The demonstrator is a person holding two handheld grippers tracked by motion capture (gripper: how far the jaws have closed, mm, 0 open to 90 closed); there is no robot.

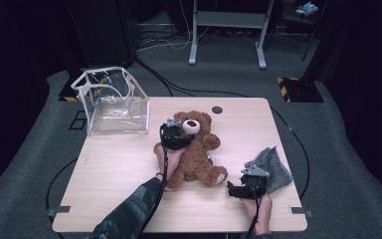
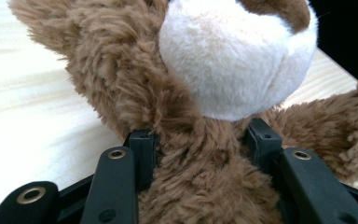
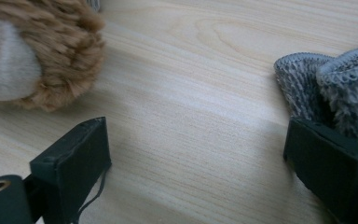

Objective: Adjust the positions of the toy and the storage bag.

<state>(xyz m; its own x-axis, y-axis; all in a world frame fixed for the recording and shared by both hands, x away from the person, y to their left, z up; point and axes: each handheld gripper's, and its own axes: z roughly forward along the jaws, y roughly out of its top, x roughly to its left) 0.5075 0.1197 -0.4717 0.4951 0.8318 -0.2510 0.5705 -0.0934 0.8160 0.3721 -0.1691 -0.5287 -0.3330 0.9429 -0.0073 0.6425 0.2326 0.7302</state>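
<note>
Wooden table; left gripper clamped on teddy bear neck; right gripper apart.

Bare table lies open left of the teddy bear; grey cloth crowds its right.

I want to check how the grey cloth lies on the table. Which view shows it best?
The high view: the whole grey cloth shows there, crumpled near the table's right edge beside the right gripper. The right gripper view catches just a knitted corner by one jaw. The left gripper view looks at the teddy bear instead.
</note>
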